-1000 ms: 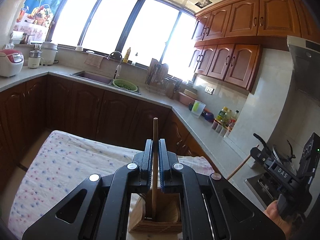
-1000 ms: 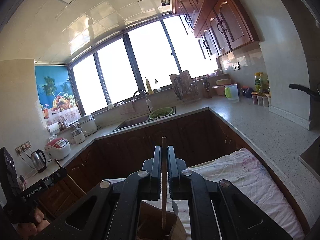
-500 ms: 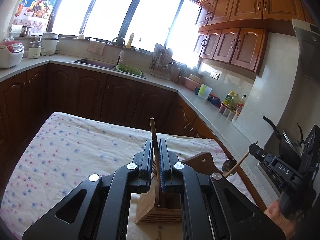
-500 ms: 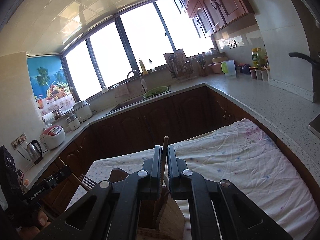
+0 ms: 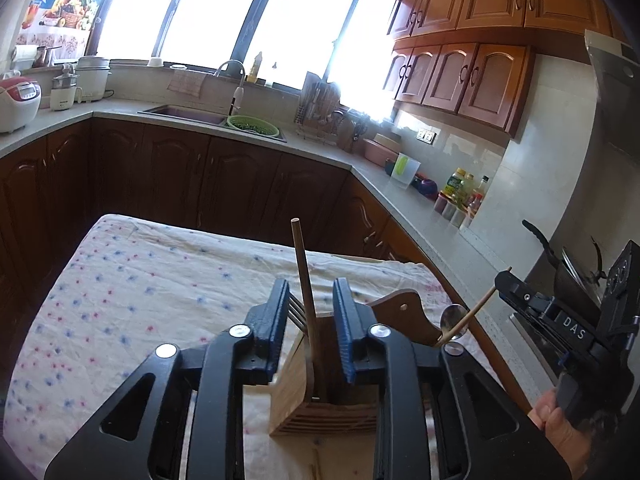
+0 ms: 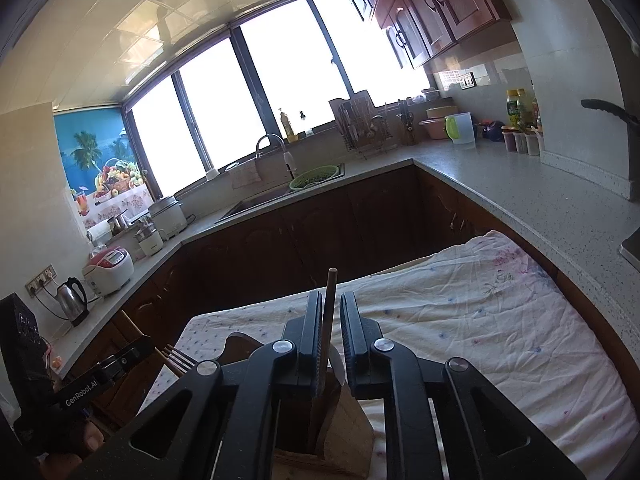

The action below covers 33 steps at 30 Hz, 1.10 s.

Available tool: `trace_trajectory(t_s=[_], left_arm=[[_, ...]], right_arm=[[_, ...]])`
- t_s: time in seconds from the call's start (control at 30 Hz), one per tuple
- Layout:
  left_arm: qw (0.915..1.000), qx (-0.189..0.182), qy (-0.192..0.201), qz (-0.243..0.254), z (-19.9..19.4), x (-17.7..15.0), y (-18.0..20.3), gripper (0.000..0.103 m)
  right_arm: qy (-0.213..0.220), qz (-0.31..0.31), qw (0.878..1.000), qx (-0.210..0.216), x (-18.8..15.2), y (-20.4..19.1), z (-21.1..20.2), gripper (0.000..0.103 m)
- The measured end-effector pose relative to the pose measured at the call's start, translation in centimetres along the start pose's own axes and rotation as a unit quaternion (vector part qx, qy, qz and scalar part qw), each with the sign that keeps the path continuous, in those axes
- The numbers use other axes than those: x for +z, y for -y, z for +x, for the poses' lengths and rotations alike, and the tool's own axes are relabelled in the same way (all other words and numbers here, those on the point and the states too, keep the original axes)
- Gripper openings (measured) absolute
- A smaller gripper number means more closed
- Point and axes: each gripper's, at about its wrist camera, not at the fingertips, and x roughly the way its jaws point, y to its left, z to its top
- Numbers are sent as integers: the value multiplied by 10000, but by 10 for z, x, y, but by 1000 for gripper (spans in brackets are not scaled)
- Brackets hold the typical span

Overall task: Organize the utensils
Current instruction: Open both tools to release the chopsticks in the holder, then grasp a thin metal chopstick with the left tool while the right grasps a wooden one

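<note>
The left gripper (image 5: 310, 284) is held with its fingers wide apart. A wooden handle (image 5: 304, 272) stands between them, slightly tilted, and is touched by neither finger. Its lower end is sunk into a wooden utensil holder (image 5: 320, 412) just below the fingers. Fork tines (image 5: 295, 312) are seen beside the handle, close to the left finger; whether they belong to that handle cannot be told.

The right gripper (image 6: 331, 296) is held over the same holder with its fingers only narrowly parted. A second wooden handle (image 6: 330, 304) is seen upright between them, lying against one finger, with a sliver of gap left on the other side. In the left wrist view a spoon (image 5: 454, 320) is seen slanting down from the right gripper, its bowl just beside the holder's raised back. The person's right hand (image 5: 556, 428) is wrapped around that gripper's grip.

The holder is set on a tabletop covered by a white cloth (image 5: 140, 288) printed with small blue and red flowers. Beyond it, a kitchen counter (image 5: 400, 200) is run along dark wooden cabinets. On it a sink (image 5: 184, 114), a green colander (image 5: 252, 125) and a rice cooker (image 5: 18, 100) are seen under bright windows (image 5: 224, 12).
</note>
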Motion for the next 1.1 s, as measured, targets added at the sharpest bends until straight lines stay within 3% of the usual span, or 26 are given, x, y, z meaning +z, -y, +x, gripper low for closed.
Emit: trace_trajectory(t_s=[0.03,0.07,0.13,0.2,0.3,0.47,1.1], left_arm=[[10000,3,24,-14,-3,0,0,39],[10000,0,49,-30,-7,0,-1,45],[9999,-6,97,-37,-14,0,-1,52],[9999,86,113,-34,-21,-1,-1,66],[9998,105,160,-48,-34,-7,-4,72],[9997,153,134,-101,-57,-24,-10,77],[9958,526,-488,-575,-112,-104,-48,77]], right_arm=[[28,31,10000,26,0,1,-2,29],[69,70,9999,61,1,2,-5,45],[161,132,9997,114,3,3,-13,54],[218,209,9994,183,4,4,-21,75],[322,327,9983,363,4,7,-34,97],[425,339,9978,389,-6,9,-58,100],[80,482,9987,119,-78,22,-129,100]])
